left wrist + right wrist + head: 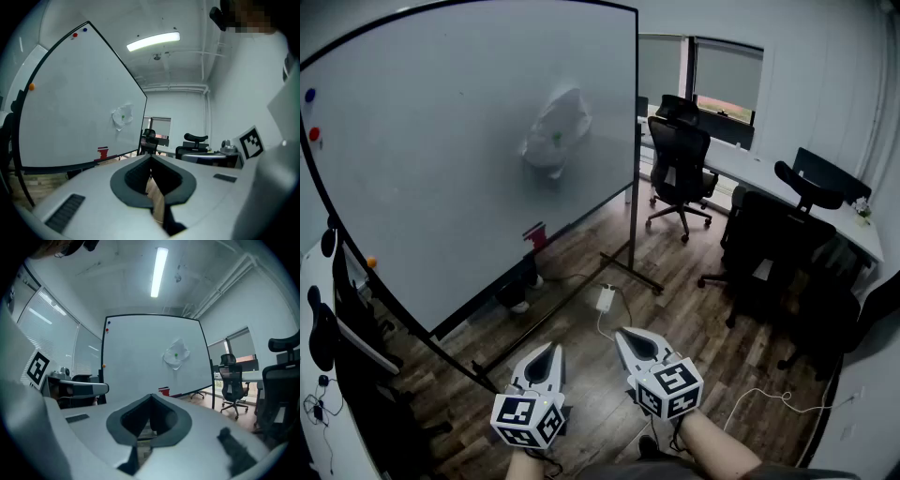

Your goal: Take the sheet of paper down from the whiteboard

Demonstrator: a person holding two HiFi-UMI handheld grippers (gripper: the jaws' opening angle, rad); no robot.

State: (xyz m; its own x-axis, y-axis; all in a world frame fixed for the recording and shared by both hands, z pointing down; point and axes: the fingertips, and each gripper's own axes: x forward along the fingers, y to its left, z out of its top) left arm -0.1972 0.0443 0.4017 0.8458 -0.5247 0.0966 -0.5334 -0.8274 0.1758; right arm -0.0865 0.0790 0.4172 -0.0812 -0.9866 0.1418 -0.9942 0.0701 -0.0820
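A crumpled white sheet of paper (pixel 555 129) hangs on the whiteboard (pixel 441 169), pinned by a green magnet (pixel 556 137). It shows small in the left gripper view as paper (pixel 122 116) and in the right gripper view as paper (pixel 176 354). My left gripper (pixel 551 350) and right gripper (pixel 628 337) are held low, side by side, well short of the board. Both are shut with nothing between their jaws, and both point toward the board.
Red and blue magnets (pixel 311 112) sit at the board's top left, an orange one (pixel 370 262) lower down, and a red eraser (pixel 533 234) on its ledge. Black office chairs (pixel 680 164) and a white desk (pixel 787 192) stand right. A power strip (pixel 606 298) lies on the wood floor.
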